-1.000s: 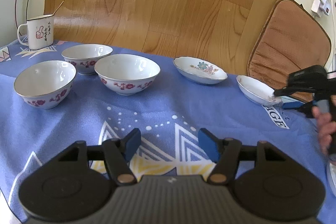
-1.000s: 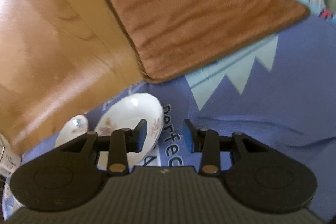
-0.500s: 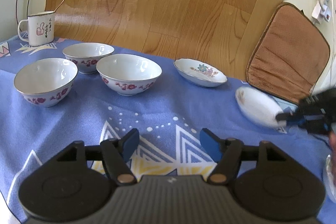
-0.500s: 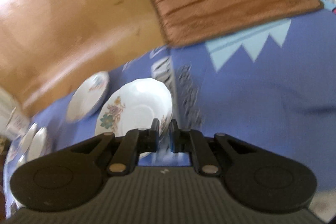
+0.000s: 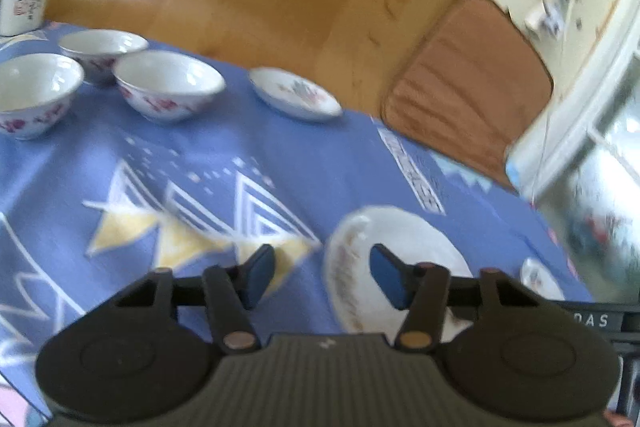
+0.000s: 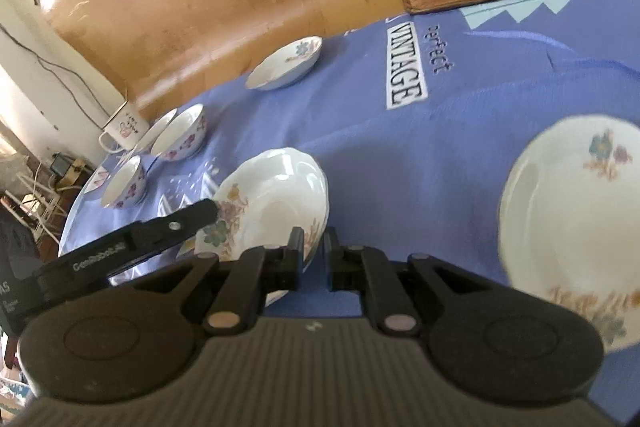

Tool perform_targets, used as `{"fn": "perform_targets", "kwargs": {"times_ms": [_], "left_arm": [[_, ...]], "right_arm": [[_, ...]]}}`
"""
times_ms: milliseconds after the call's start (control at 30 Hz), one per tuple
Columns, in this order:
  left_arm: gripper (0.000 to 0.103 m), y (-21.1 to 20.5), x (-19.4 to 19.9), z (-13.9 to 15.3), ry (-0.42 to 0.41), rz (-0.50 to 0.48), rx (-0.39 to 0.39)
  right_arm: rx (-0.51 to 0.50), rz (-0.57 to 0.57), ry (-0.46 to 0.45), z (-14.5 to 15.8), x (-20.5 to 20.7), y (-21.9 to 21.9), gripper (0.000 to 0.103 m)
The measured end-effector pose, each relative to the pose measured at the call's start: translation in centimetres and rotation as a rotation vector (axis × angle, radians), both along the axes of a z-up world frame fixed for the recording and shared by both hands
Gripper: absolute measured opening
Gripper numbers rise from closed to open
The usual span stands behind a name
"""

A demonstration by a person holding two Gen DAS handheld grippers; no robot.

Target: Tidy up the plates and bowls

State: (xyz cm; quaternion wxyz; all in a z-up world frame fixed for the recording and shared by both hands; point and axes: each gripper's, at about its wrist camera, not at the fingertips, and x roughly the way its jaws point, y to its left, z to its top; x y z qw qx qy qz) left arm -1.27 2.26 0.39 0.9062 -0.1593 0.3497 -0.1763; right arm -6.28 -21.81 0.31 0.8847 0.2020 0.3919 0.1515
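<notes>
Carried inward, scalloped plate (image 6: 276, 203) pinched at its rim by right gripper (image 6: 311, 259); left gripper (image 5: 322, 277) closing around its far edge.

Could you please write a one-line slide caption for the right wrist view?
Right gripper clamps the rim of a floral plate over the blue tablecloth, left gripper's finger alongside.

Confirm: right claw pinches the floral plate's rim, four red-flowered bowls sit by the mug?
No: three bowls, not four, sit by the mug, as the left wrist view shows. The right claw does pinch the floral plate by its rim.
</notes>
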Motion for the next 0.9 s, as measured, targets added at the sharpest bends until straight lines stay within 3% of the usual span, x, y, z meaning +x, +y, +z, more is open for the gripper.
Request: {"fn": "perform_targets", "kwargs": {"times_ms": [33,67,133,333,600,900], "left_arm": [[0.047,-0.5,-0.2,0.1,-0.006,0.005,0.026],[0.036,-0.8,-0.2,0.2,-0.002,0.003,0.037],[0.021,-1.3,-0.2,0.2,0.034,-0.006,0.004],[0.021,-5.1,-0.8,1.9,0.007,-0.095,-0.028],[0.021,-14.7,-0.8,2.8,-0.01,-0.286,0.009],[0.022,-19.5,-1.3,1.3,0.001,-0.336,0.096]], "right_arm": [[0.0,0.006,0.006,-0.2,0.0,0.1,0.012],[0.002,0.008,0.002,-0.2,0.0,0.1,0.012],[0.008,0.007,-0.013,-0.1,-0.2,-0.1,0.011],[-0.01,-0.096,-0.107,1.4,-2.5,-3.3,0.009],[-0.063,-0.311,-0.206,2.5,-6.2,-10.2,0.009],[-0.101,-0.404,-0.174,0.0,-6.9,-13.2,0.01]]}}
